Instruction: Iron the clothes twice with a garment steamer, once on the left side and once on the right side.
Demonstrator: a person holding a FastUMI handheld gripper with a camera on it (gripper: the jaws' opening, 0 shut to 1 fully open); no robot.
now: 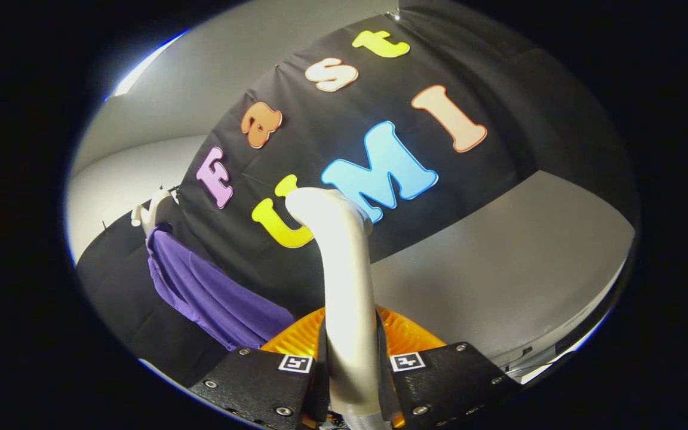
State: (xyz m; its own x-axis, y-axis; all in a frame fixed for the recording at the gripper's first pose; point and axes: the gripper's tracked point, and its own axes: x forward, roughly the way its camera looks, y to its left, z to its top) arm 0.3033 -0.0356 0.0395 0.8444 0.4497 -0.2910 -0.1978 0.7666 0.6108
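Garment steamer, a pale silver-white wand with a bent head, is seen clamped between the two black fingers of the gripper, both pressed against its handle. An orange ribbed part is visible just behind the fingers. The wand's curved head is raised ahead of the fingers. A purple cloth garment is hung on a white hanger to the left, well apart from the steamer's head.

One garment steamer — its single handle clamped between the two fingers of the one gripper. One purple garment on one white hanger, far left.
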